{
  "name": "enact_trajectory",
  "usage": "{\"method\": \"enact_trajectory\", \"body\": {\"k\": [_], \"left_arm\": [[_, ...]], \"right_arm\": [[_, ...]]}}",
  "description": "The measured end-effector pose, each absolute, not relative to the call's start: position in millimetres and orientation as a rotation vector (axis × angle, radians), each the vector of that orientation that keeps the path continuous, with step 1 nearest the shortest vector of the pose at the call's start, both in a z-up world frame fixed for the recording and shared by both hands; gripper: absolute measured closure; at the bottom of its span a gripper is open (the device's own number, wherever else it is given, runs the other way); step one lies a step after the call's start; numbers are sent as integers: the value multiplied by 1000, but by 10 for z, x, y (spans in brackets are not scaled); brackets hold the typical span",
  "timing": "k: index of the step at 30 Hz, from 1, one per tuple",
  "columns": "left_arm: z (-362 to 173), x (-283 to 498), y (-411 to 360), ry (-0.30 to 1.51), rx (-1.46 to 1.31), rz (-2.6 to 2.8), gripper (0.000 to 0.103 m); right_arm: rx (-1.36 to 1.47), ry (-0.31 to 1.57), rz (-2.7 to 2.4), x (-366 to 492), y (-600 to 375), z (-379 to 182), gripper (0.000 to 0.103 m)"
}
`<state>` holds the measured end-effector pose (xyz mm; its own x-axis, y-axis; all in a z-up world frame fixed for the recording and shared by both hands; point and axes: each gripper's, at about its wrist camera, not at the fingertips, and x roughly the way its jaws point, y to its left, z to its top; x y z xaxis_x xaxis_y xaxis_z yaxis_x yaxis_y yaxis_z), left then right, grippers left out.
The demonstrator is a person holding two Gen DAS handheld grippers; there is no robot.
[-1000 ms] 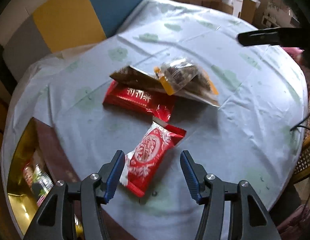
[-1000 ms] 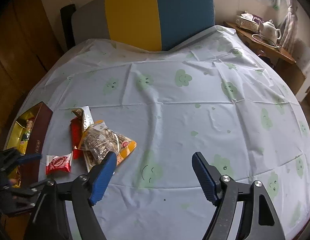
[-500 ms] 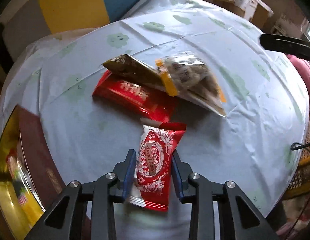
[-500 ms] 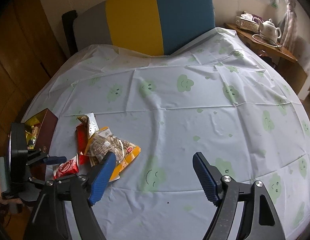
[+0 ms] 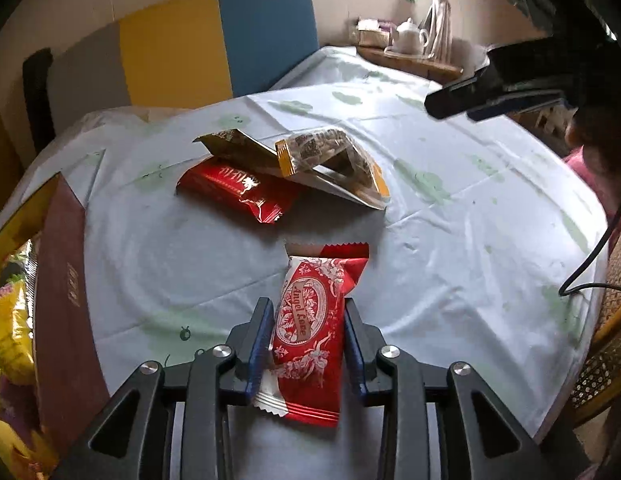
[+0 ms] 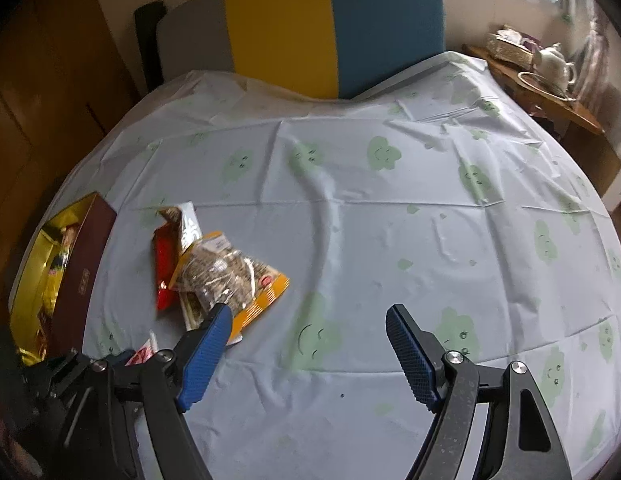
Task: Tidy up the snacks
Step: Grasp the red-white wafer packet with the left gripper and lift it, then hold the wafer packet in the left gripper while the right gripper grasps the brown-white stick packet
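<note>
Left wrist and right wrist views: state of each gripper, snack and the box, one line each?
left gripper: shut on the small red-and-white packet, after closing then easing a little.
small red-and-white packet: held between the pads, far end free.
right gripper: open, holding nothing.
red foil packet: flat on the table, partly under the other bags.
clear nut bag: lying on top of the pile.
box: open, snacks inside.

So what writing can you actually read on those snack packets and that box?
"Angel Love": script in the oval on the red and white snack packet, which sits between the left gripper's jaws.
Gold characters on the flat red packet: too blurred to read.
Gold marks on the side of the dark red box: too small to read.
Label on the clear bag of nuts: unreadable.
</note>
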<state>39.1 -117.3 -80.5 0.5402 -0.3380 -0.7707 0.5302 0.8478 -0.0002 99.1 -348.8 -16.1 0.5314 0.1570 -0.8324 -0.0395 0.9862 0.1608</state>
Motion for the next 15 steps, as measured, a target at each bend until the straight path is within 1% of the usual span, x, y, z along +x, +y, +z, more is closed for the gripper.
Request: {"method": "enact_trajectory", "body": {"k": [8, 15], "left_arm": [[-825, 394, -1100, 812, 208, -538, 69], [-820, 361, -1082, 799, 185, -546, 69]], "right_arm": [[73, 1036, 207, 993, -3213, -245, 23], [-59, 1094, 269, 1297, -2765, -383, 23]]}}
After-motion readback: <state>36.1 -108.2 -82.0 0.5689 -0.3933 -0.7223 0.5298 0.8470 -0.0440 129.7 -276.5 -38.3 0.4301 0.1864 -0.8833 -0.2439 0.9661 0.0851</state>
